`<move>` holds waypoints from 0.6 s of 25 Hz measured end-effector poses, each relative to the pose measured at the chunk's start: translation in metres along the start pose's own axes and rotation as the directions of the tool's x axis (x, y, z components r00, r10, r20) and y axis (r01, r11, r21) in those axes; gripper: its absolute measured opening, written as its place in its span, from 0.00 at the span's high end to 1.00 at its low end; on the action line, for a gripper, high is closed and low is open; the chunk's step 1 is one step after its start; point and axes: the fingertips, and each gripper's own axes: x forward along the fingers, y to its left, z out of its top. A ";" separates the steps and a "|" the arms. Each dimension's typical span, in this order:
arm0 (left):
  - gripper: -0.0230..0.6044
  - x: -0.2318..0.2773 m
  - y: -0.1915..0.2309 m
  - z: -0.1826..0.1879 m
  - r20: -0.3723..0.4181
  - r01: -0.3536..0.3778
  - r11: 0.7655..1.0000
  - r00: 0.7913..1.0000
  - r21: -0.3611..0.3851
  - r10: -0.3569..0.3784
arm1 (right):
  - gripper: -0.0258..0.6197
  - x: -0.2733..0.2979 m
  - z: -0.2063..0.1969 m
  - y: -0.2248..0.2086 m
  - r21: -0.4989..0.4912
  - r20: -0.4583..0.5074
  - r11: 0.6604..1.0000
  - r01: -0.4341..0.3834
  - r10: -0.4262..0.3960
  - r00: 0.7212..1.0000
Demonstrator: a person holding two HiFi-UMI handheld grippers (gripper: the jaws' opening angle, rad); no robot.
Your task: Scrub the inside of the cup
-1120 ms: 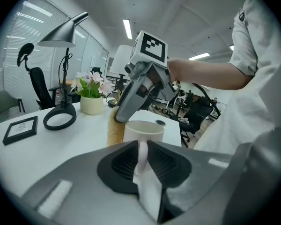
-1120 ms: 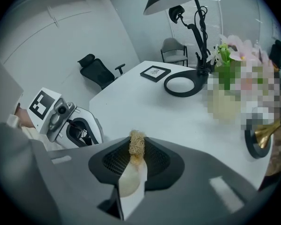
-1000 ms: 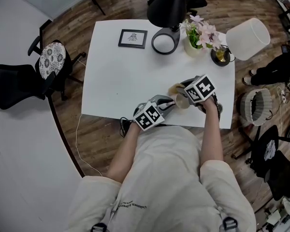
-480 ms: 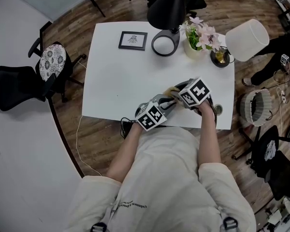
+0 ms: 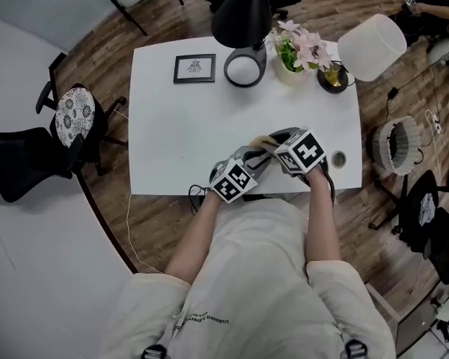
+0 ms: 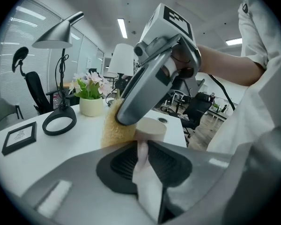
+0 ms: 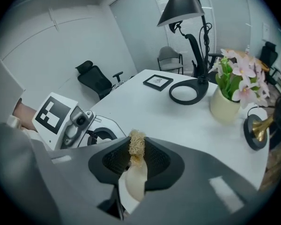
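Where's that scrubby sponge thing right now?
The loofah sponge is pinched in the right gripper, right beside the cup that the left gripper holds, near the table's front edge.

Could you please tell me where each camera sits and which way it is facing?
Left gripper view: on the left gripper, facing along jaws shut on the cup; the right gripper and a forearm show.
Right gripper view: on the right gripper, facing the lamp over its clamped scrubber; the left gripper shows.
Head view: above, facing steeply down at the table; arms, torso, both grippers.
Both gripper views share the lamp.
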 end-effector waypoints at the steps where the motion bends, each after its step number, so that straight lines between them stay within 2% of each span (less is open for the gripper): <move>1: 0.85 -0.001 0.000 -0.003 -0.003 0.014 1.000 1.000 0.001 -0.014 | 0.80 -0.001 0.000 0.001 0.023 0.013 1.000 0.015 -0.015 1.000; 5: 0.85 -0.006 -0.001 -0.015 -0.018 0.066 0.998 0.998 -0.009 -0.066 | 0.80 -0.002 -0.004 0.010 0.106 0.063 0.990 0.092 -0.099 0.993; 8: 0.85 -0.009 0.001 -0.022 -0.024 0.078 0.997 0.997 -0.010 -0.079 | 0.80 -0.006 -0.005 0.017 0.160 0.125 0.977 0.144 -0.165 0.978; 15: 0.85 -0.008 0.005 -0.022 -0.004 0.097 0.995 0.995 0.021 -0.097 | 0.80 -0.017 -0.017 0.027 0.265 0.247 0.920 0.290 -0.355 0.902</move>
